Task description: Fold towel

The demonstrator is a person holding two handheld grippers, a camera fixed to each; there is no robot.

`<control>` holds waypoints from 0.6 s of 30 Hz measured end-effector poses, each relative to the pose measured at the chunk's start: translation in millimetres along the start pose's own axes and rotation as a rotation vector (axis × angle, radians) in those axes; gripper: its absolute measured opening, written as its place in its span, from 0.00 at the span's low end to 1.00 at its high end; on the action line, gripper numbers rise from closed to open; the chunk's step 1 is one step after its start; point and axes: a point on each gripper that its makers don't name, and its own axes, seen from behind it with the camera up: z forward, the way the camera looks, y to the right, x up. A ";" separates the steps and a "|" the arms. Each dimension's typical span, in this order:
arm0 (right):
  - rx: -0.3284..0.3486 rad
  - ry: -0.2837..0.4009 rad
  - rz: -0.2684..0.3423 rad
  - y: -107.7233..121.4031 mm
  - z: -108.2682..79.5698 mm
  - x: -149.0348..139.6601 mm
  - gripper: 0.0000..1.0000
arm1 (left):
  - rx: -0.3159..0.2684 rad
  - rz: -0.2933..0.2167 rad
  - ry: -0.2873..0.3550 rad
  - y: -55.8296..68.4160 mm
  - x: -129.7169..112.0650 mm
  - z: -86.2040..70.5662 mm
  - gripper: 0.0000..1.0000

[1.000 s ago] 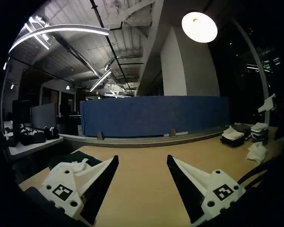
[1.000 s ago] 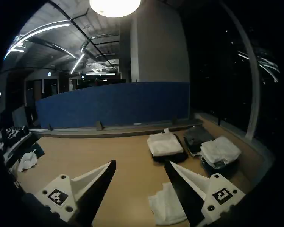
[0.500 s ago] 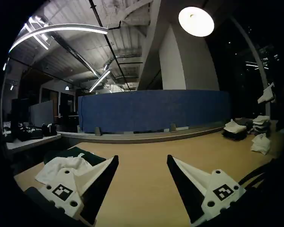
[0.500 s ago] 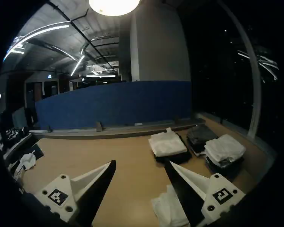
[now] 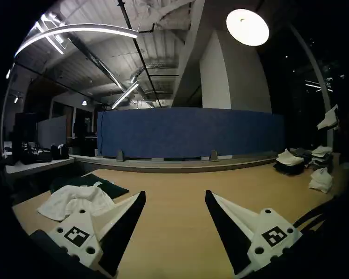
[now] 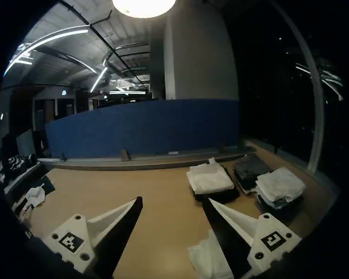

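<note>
Under the left gripper (image 5: 174, 191) and the right gripper (image 6: 172, 198), a broad wooden table (image 5: 184, 223). Reaches well ahead of both and far out to each side. At its far edge, straight ahead of each gripper, a long blue partition (image 5: 188, 132), upright on small feet.

Ahead and to the right of the right gripper, three piles of folded cloth close together. Nearest to its middle line, a white folded pile (image 6: 209, 179) on top of something dark. Just right of that and a little further off, a dark grey pile (image 6: 249, 166). Further right again, a white-topped pile (image 6: 280, 183). From the left gripper, far off to the right, small and hard to tell apart.

Just ahead of the left finger of the left gripper, partly hidden behind it, a crumpled white towel (image 5: 74, 200). Lies unfolded on the table. Just beyond it, a dark green cloth (image 5: 93, 182); cannot tell whether the two touch.

Below the right finger of the right gripper, a loose white towel (image 6: 209, 258), rumpled and partly covered by that finger. Cannot tell whether the finger touches it.

Left gripper: fingers spread wide apart, only bare table in the gap, nothing gripped. Right gripper: also spread wide, nothing clamped between the fingers.
</note>
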 end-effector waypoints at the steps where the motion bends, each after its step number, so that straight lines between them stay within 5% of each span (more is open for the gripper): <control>1: -0.001 0.001 0.001 0.4 0.3 0.6 1.00 | 0.001 0.001 -0.002 -0.4 -0.6 0.4 0.95; 18: 0.000 0.014 0.029 10.4 2.9 -2.1 1.00 | 0.004 0.002 -0.006 -3.9 -2.0 1.2 0.95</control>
